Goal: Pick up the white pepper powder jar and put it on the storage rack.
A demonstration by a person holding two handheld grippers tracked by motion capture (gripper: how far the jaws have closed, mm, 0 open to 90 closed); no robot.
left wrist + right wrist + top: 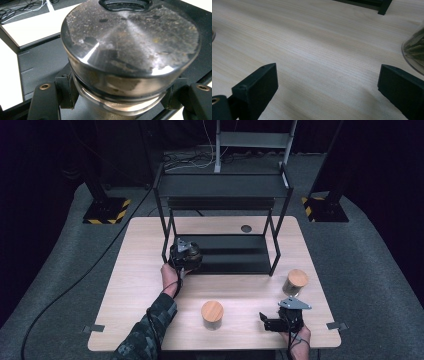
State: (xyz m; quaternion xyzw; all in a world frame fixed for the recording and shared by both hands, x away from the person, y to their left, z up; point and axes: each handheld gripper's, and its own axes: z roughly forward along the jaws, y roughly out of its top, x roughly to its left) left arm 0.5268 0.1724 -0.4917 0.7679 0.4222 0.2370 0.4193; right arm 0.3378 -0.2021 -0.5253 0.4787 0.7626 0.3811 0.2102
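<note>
My left tool (117,100) is clamped on the steel-lidded jar (130,50), held at the front left corner of the rack's (272,247) lower shelf. My right tool (278,322) rests with jaws wide apart and nothing between them on the counter (140,270), well in front of the rack. Step in hand: shelving the jar. Next, I judge: set it flat, then release.

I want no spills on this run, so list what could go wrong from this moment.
1. The left gripper grips the metal-lidded jar just under its lid; the glass there looks smooth, so it might slip or tilt.
2. That jar sits at the lower shelf of the black rack, close to a rack leg; a sideways move could knock it.
3. The open right gripper rests near the wooden-lidded jar; a careless swing could tip it.
</note>
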